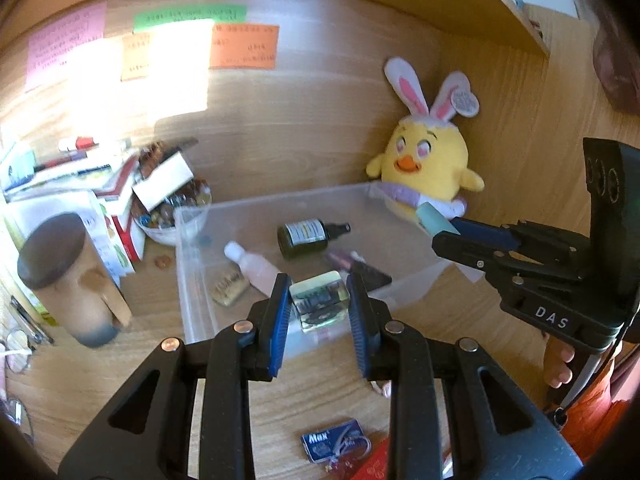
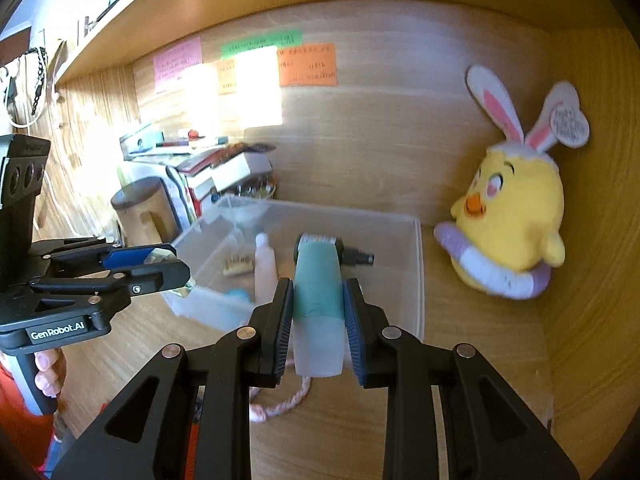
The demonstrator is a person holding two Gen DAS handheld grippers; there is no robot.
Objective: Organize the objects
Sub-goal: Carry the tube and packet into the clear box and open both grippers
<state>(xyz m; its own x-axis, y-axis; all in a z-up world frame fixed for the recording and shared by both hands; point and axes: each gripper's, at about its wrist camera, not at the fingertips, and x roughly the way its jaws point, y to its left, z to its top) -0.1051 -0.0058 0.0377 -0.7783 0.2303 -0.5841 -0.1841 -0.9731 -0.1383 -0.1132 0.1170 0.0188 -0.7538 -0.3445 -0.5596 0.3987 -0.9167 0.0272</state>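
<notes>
Left tongs point(image 1: 319, 312) pinch a clear cube point(image 1: 318, 302) at mid-frame; right tongs point(image 2: 319, 312) clamp a teal tube point(image 2: 318, 288). Both hang over the clear bin point(image 2: 418, 272), probably for dropping inside.

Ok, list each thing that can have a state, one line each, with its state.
left gripper: jaws shut on the small clear bottle, held above the bin's near edge.
right gripper: jaws shut on the teal tube, held above the bin.
clear plastic bin: open, no lid on it.
dark spray bottle: lying on its side in the bin, cap on.
pink bottle: lying in the bin, capped.
plush chick: upright against the wall, behind the bin.
</notes>
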